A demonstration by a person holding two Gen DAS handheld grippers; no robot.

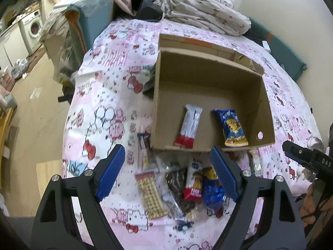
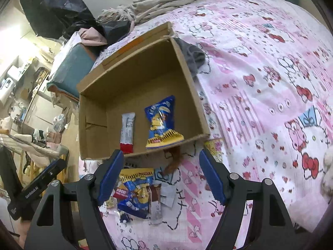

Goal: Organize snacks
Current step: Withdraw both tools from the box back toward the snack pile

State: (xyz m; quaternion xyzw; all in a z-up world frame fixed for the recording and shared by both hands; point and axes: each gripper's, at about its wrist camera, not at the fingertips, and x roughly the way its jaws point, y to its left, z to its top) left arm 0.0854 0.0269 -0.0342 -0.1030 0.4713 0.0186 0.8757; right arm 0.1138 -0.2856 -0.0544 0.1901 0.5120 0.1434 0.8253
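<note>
An open cardboard box (image 1: 164, 83) (image 2: 187, 77) sits on the pink patterned bedspread. Inside lie a white-and-red bar (image 1: 189, 125) (image 2: 127, 132) and a blue-and-yellow snack bag (image 1: 232, 128) (image 2: 161, 123). In front of the box lies a pile of loose snacks: a yellow patterned packet (image 1: 152, 194), a dark chocolate packet (image 1: 179, 185), a white-and-red bar (image 1: 194, 179) and a blue bag (image 1: 213, 191) (image 2: 137, 193). My left gripper (image 1: 167, 171) is open and empty above the pile. My right gripper (image 2: 161, 175) is open and empty, just short of the box's near wall.
A rumpled blanket (image 1: 204, 10) lies beyond the box at the head of the bed. A teal chair (image 1: 91, 20) and a washing machine (image 1: 33, 27) stand at left, past the bed's edge. A grey cloth (image 2: 194, 56) lies beside the box.
</note>
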